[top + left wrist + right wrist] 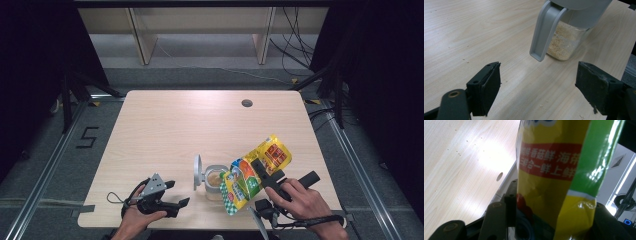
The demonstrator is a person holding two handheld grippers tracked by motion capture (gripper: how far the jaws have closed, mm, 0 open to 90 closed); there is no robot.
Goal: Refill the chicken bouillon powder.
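A yellow, green and orange snack bag (252, 175) hangs tilted over the table's front right, its lower end leaning over a small clear container (215, 184). My right gripper (267, 171) is shut on the bag's middle; in the right gripper view the bag (554, 170) stands between the jaws. The container holds beige granules (561, 42), and its grey flip lid (198, 171) stands open on its left side. My left gripper (178, 193) rests open near the front edge, left of the container. In the left gripper view its jaws (539, 72) point at the container (574, 22), with nothing between them.
Small crumbs (544, 102) lie scattered on the wooden table (165, 130). A round cable hole (247, 103) sits at the table's far right. Pale shelving (200, 30) stands beyond the far edge, and the container is close to the front edge.
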